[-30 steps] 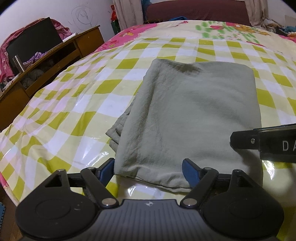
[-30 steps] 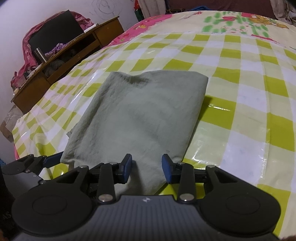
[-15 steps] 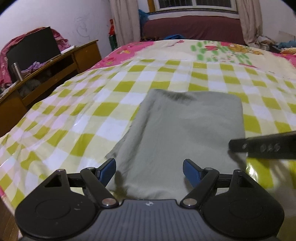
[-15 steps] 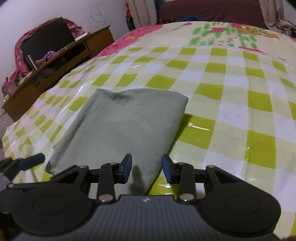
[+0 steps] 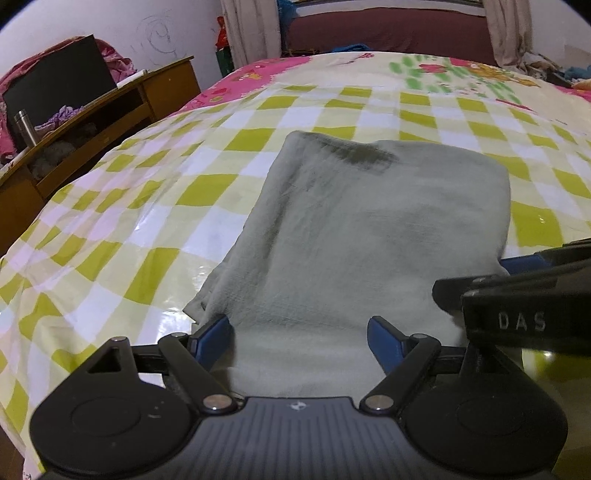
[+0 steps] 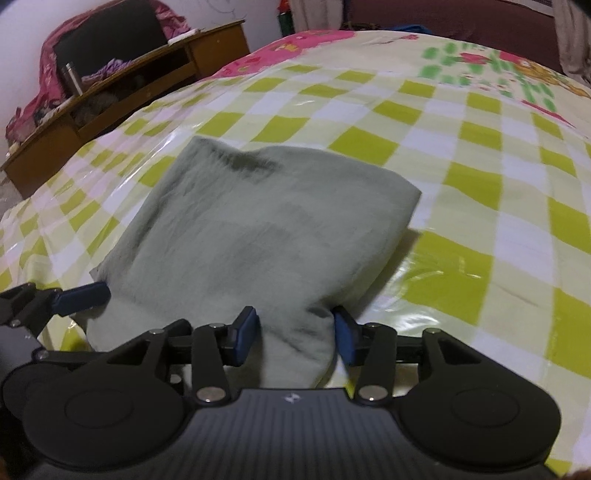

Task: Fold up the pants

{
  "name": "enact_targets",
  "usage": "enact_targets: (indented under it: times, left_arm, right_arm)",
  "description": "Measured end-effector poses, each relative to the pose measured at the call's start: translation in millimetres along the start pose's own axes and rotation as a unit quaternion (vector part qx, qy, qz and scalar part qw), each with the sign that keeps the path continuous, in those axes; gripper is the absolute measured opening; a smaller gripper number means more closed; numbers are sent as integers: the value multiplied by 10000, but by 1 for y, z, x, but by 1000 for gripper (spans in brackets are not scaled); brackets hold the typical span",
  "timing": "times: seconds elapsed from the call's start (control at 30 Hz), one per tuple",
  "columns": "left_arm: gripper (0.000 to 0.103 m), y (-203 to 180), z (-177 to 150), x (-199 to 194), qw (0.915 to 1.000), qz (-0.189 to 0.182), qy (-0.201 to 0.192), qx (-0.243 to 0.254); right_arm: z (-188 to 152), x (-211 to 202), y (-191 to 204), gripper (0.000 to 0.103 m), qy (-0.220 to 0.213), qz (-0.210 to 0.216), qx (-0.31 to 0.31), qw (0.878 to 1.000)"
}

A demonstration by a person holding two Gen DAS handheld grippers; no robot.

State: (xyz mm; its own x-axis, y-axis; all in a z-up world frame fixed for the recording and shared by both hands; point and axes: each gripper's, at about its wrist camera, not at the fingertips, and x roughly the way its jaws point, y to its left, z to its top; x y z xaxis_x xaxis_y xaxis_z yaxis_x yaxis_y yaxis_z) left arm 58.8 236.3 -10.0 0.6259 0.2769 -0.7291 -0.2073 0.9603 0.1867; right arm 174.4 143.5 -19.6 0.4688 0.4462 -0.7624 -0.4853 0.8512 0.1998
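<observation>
The grey-green pants [image 5: 369,229] lie folded into a rectangle on the yellow-checked bed cover [image 5: 147,229]; they also show in the right wrist view [image 6: 258,236]. My left gripper [image 5: 299,339] is open, its blue fingers astride the near edge of the pants. My right gripper [image 6: 295,332] is open, with the near right corner of the pants between its fingers. The right gripper shows at the right of the left wrist view [image 5: 517,295]. The left gripper's finger [image 6: 81,295] shows at the left of the right wrist view.
A wooden desk [image 5: 110,110] with a black screen, a metal bottle [image 5: 26,127] and clutter stands left of the bed. A dark red headboard or sofa [image 5: 388,33] and curtains are at the far end. The bed's near left edge drops off close by.
Both grippers pulled back and up half a second ago, then came forward and down to the near edge of the pants. The right gripper's fingers have spread wider, now around the corner.
</observation>
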Motion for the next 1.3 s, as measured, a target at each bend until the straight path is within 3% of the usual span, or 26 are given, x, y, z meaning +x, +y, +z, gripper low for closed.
enact_targets:
  times: [0.77,1.0,1.3]
  left_arm:
    - [102,93,11,39,9955,622,136,-697]
    - [101,89,9,19,9943,757,221,-712]
    - [101,48,8,-30,9980,387,1,-499]
  right_arm:
    - [57,72,87,52,211,400,-641,9969]
    - [50,37,78,51,-47,471,-485,9977]
    - [28,-22,54,51,-317,446,-185,9983]
